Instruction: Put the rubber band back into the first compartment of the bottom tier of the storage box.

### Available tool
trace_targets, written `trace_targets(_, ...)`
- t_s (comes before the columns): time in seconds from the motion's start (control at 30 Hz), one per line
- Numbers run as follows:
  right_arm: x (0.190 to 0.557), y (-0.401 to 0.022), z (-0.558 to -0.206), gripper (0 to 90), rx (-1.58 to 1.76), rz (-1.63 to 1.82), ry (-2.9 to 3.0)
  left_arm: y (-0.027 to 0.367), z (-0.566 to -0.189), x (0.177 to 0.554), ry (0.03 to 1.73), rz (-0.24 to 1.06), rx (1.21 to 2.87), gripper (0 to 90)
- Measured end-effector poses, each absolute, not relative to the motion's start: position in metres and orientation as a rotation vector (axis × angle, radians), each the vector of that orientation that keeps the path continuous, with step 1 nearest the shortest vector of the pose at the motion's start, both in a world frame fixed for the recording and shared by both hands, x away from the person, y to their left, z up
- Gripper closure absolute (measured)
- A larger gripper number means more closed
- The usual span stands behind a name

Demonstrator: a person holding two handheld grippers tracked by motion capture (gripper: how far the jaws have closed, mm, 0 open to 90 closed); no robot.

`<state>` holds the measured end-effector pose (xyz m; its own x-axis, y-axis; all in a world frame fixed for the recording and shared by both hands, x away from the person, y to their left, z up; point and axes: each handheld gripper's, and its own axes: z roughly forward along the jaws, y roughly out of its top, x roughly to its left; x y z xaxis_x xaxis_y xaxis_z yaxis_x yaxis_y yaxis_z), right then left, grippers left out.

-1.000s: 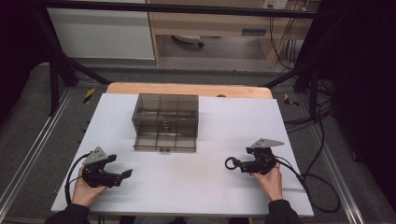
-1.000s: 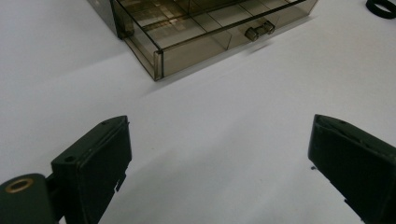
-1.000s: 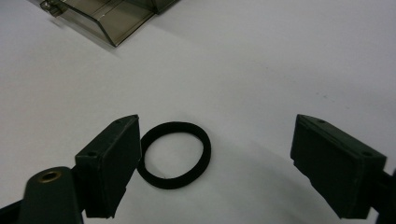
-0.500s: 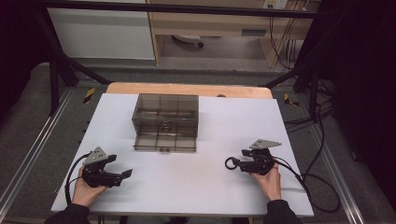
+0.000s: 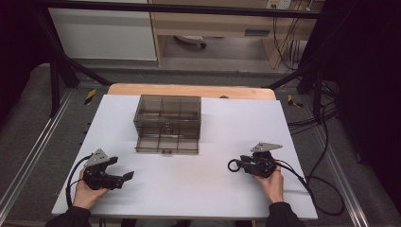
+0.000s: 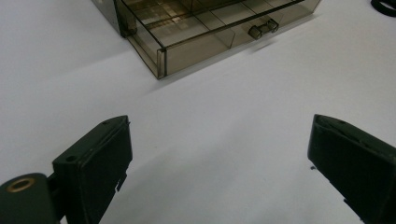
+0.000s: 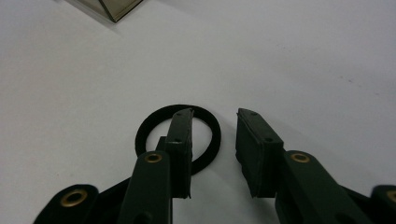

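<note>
A flat black ring (image 7: 144,133) lies on the white table (image 5: 203,189) at the front right. My right gripper (image 7: 214,114) straddles its rim, one jaw inside the ring and the other outside. Its jaws have just been closing, but a gap remains on both sides of the rim. In the high view the ring (image 5: 229,166) sits just left of the right gripper (image 5: 238,165). My left gripper (image 5: 126,176) rests at the front left, open wide with nothing between its jaws (image 6: 219,121).
A smoky see-through drawer box (image 5: 168,116) stands mid-table toward the back, its lower drawer (image 6: 205,37) pulled out and divided into compartments. One corner of it (image 7: 112,7) appears in the right gripper view. Cables trail off the table's right side (image 5: 317,184).
The right gripper's jaws stand closer together around the ring's rim than before. Both hands, the ring and the box kept their places.
</note>
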<state>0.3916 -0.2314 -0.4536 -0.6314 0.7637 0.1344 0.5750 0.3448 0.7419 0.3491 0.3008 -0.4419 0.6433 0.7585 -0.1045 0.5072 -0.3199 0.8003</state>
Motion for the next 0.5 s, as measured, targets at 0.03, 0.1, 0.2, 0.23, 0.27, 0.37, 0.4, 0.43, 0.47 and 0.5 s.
trace_targets(0.03,0.3917,-0.2313,-0.4537,68.6,1.206,1.161,2.373,0.3006,-0.4419,0.3492,0.988,0.366,1.996,6.0)
trace_targets(0.1,0.3916,-0.2311,-0.4537,69.6,1.209,1.163,2.373,0.3003,-0.4420,0.3492,0.987,0.368,1.998,6.0)
trace_targets(0.2,0.3918,-0.2311,-0.4540,72.4,1.211,1.162,2.373,0.3002,-0.4422,0.3492,0.988,0.367,1.998,6.1)
trace_targets(0.23,0.3918,-0.2309,-0.4541,73.7,1.215,1.163,2.373,0.3001,-0.4423,0.3493,0.988,0.366,1.997,6.1)
trace_targets(0.27,0.3921,-0.2310,-0.4543,74.7,1.211,1.162,2.374,0.3001,-0.4423,0.3492,0.988,0.367,1.998,6.1)
trace_targets(0.37,0.3924,-0.2307,-0.4546,77.5,1.227,1.157,2.380,0.3000,-0.4423,0.3492,0.988,0.368,1.999,6.2)
trace_targets(0.4,0.3926,-0.2305,-0.4548,78.3,1.230,1.157,2.379,0.3000,-0.4424,0.3492,0.987,0.368,2.000,6.2)
trace_targets(0.43,0.3930,-0.2307,-0.4548,79.4,1.236,1.157,2.382,0.3000,-0.4424,0.3492,0.988,0.368,2.000,6.2)
trace_targets(0.47,0.3932,-0.2309,-0.4547,79.8,1.240,1.154,2.386,0.3000,-0.4424,0.3492,0.989,0.368,1.999,6.2)
trace_targets(0.5,0.3933,-0.2311,-0.4546,80.4,1.244,1.153,2.387,0.3001,-0.4425,0.3493,0.988,0.368,1.998,6.2)
